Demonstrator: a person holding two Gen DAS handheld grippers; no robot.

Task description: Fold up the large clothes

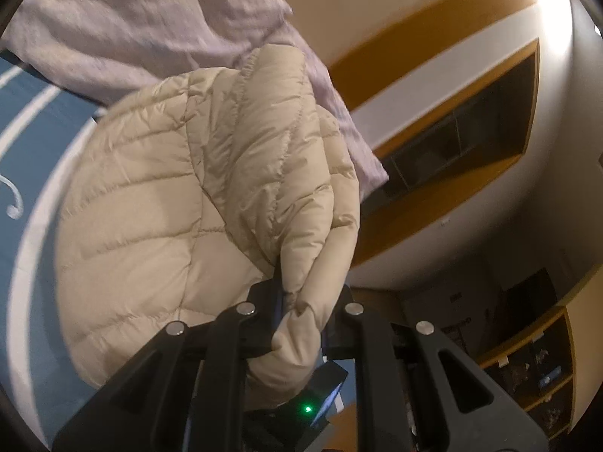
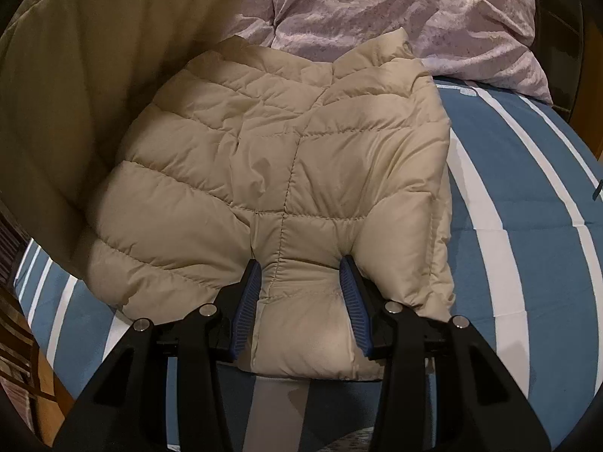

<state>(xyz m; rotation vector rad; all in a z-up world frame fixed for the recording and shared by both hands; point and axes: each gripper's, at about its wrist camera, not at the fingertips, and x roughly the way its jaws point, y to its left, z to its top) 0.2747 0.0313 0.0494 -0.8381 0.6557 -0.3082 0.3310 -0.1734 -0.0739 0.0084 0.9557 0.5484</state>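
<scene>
A beige quilted jacket (image 2: 286,173) lies on a bed with a blue cover with white stripes (image 2: 527,196). In the right wrist view the jacket is spread in the middle of the bed, with its far edge touching a crumpled pale pink blanket (image 2: 414,19) at the head of the bed. A large olive-coloured cloth (image 2: 94,75) rises along the left side, just beside the jacket.

The right hand-held gripper (image 2: 299,293) is at the near edge of the jacket. Its two fingers with blue ribbed pads (image 2: 248,301) stand on both sides of a thick fold of the padded fabric and press into it, so the fold bulges between them. The jaws are quite far apart, but they are clamped on the jacket.

In the left wrist view the left hand-held gripper (image 1: 301,312) pinches another part of the same jacket (image 1: 196,196). A bunch of the padded fabric is squeezed between its black fingers and the fabric above it stands up in a puffy ridge. Behind it the pink blanket (image 1: 132,26) is visible, and the blue cover (image 1: 22,120) shows at the left. This view is tilted, and at the right there is a wall with a dark window (image 1: 471,132) and shelves (image 1: 535,369) lower down.
</scene>
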